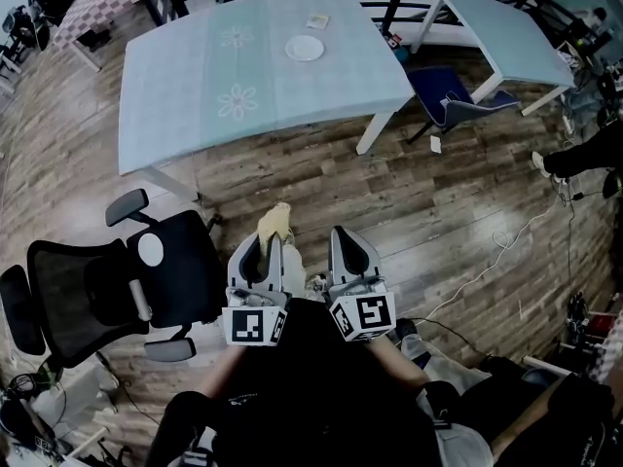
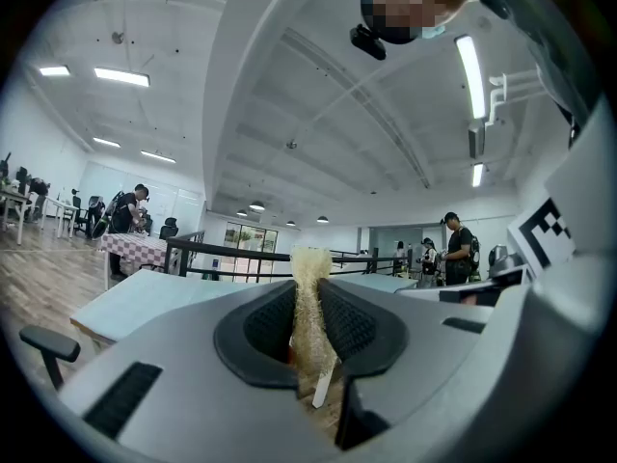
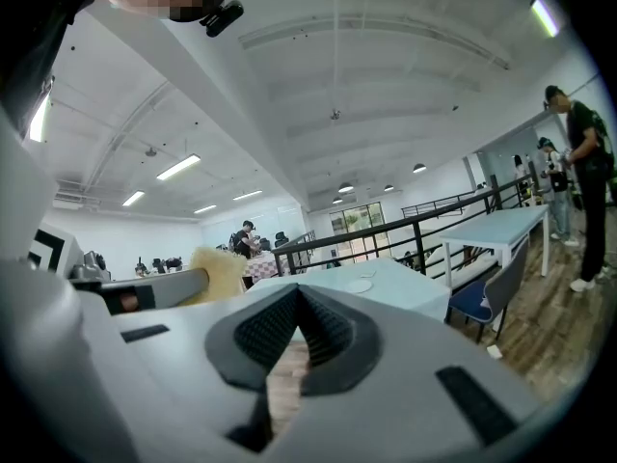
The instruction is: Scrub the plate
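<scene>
My left claw [image 1: 265, 253] pinches a flat, straw-yellow fibrous scrubbing pad [image 1: 274, 220] that pokes out past its tips. The small round white plate [image 1: 305, 48] lies well ahead of both claws on the pale blue desk [image 1: 185, 95]. My right claw [image 1: 352, 251] is pressed together on nothing, so I'd close in, steady the rim with it, and rub with the pad flat.

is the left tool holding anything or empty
Holding. The left tool has its jaws closed on a tan fibrous scrubber, which sticks out past the tips.
</scene>
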`<state>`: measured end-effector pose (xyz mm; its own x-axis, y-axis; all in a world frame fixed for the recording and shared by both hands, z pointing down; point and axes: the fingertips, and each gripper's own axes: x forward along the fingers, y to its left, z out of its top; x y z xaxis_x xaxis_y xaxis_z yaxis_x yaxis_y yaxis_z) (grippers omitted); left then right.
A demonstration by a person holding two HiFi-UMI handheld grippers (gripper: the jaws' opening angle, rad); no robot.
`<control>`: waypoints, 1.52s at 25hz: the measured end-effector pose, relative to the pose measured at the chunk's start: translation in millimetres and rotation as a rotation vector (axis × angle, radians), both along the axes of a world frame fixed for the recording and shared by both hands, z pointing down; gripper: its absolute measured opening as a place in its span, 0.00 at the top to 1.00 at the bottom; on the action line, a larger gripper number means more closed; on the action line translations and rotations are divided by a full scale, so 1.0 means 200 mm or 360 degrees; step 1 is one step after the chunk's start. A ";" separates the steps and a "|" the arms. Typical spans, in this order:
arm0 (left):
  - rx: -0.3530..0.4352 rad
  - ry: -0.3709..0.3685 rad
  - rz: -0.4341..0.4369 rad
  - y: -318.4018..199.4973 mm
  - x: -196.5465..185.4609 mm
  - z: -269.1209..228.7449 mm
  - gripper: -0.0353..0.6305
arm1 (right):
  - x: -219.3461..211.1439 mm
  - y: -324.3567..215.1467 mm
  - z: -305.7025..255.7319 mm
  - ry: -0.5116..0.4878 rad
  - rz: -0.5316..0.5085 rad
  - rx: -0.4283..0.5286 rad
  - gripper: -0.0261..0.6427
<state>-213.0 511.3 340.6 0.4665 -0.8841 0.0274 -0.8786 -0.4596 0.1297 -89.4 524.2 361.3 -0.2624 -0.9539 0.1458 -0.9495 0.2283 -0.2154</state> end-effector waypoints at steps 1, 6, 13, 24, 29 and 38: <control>0.0003 0.0005 -0.0004 -0.03 0.00 0.00 0.84 | -0.01 -0.03 0.00 0.0006 -0.0007 0.0000 0.95; 0.0017 0.0022 0.0011 -0.22 0.01 -0.02 0.84 | -0.02 -0.20 -0.03 0.0021 0.0002 0.0022 0.95; 0.0067 0.0035 0.0042 -0.53 0.07 -0.07 0.84 | 0.02 -0.48 -0.06 0.0024 0.0023 0.0031 0.95; 0.0089 0.0020 0.0095 -0.89 -0.01 -0.09 0.84 | -0.07 -0.83 -0.07 0.0040 0.0047 0.0036 0.95; 0.0102 0.0025 0.0138 -1.00 -0.04 -0.09 0.84 | -0.14 -0.96 -0.08 0.0056 0.0060 0.0052 0.95; 0.0080 0.0053 0.0153 -1.17 -0.11 -0.06 0.84 | -0.21 -1.11 -0.06 0.0095 0.0070 0.0041 0.95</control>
<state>-235.8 276.4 328.5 0.5490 -0.8352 -0.0328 -0.8258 -0.5481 0.1325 -131.9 302.3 349.4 -0.2115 -0.9680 0.1353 -0.9697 0.1905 -0.1527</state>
